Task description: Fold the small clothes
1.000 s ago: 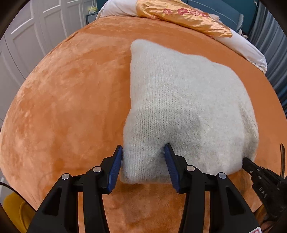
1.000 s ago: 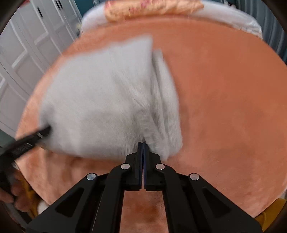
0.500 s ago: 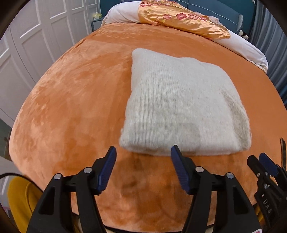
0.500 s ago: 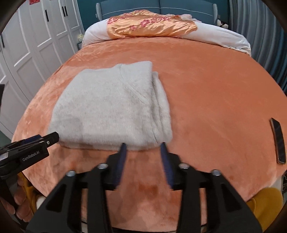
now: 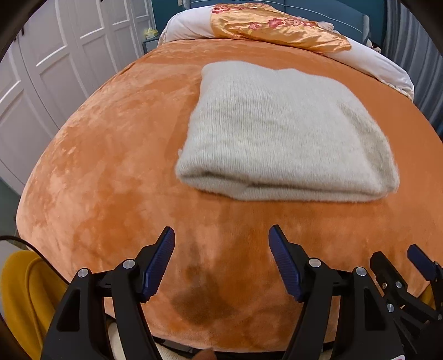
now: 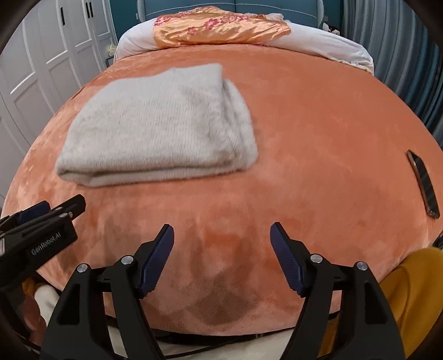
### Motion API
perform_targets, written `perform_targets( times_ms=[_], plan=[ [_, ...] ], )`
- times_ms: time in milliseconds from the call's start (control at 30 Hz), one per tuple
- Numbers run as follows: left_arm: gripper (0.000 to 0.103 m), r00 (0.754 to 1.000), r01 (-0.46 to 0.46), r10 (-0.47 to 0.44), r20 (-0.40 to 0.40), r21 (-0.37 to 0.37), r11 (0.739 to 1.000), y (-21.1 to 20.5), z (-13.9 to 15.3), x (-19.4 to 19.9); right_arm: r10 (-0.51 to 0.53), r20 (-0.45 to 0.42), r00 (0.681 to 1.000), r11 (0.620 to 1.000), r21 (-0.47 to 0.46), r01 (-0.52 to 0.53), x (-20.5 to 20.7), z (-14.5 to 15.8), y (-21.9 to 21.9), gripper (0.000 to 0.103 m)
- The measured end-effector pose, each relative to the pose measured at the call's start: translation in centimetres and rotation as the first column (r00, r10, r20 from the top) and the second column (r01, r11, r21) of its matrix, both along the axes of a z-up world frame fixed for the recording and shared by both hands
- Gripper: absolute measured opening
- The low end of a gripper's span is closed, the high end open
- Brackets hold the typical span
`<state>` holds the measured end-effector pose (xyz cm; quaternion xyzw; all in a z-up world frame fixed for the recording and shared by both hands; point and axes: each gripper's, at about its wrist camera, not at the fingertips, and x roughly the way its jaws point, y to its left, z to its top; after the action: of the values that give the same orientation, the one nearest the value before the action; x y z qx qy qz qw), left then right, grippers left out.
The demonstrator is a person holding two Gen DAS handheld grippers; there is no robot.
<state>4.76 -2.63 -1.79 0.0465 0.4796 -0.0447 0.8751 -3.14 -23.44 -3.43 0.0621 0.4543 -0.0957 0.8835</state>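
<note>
A cream knitted sweater (image 5: 282, 133) lies folded into a thick rectangle on the orange bed cover (image 5: 110, 155). It also shows in the right wrist view (image 6: 160, 130), up and to the left. My left gripper (image 5: 221, 249) is open and empty, held back from the sweater's near edge over the cover. My right gripper (image 6: 222, 246) is open and empty too, near the bed's front edge, to the right of the sweater. Each gripper shows at the edge of the other's view: the right one (image 5: 401, 265), the left one (image 6: 52, 210).
A dark phone (image 6: 423, 182) lies on the cover at the right. A gold floral cloth (image 5: 277, 25) and white pillows (image 6: 318, 44) lie at the head of the bed. White wardrobe doors (image 5: 55, 69) stand at the left, grey curtains (image 6: 401, 55) at the right.
Both grippers let go of the sweater's near edge, opened wide and pulled back toward the bed's front edge. The sweater stays folded and flat.
</note>
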Motion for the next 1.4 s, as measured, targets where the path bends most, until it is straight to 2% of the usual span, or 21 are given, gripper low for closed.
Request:
perform_targets(
  times_ms=[233,300,567,967,1400],
  plan=[
    [0.070,1.000,-0.007,0.007,0.003,0.002,1.000,0.4,-2.3,-0.8,-0.027,-0.022,0.999,0.999,0.016,0.027,0.0,-1.6,-0.3,0.076],
    [0.074,1.000,-0.002,0.002,0.019,0.008,1.000,0.2,-2.3,-1.1,-0.026,-0.022,0.999,1.000,0.013,0.026,0.0,-1.8,-0.3,0.077],
    [0.079,0.999,-0.005,0.004,0.039,0.013,1.000,-0.2,-2.8,-1.3,0.006,-0.019,1.000,1.000,-0.030,-0.006,-0.2,-2.7,0.6,0.089],
    [0.085,0.999,-0.023,0.022,0.038,0.007,1.000,0.2,-3.2,-0.8,-0.001,-0.004,1.000,0.999,-0.034,0.001,-0.6,-3.1,0.6,0.093],
    [0.086,0.999,-0.025,0.025,0.040,0.008,1.000,0.5,-3.4,-0.5,-0.002,0.006,1.000,0.999,-0.034,0.002,-0.9,-3.5,0.0,0.095]
  ],
)
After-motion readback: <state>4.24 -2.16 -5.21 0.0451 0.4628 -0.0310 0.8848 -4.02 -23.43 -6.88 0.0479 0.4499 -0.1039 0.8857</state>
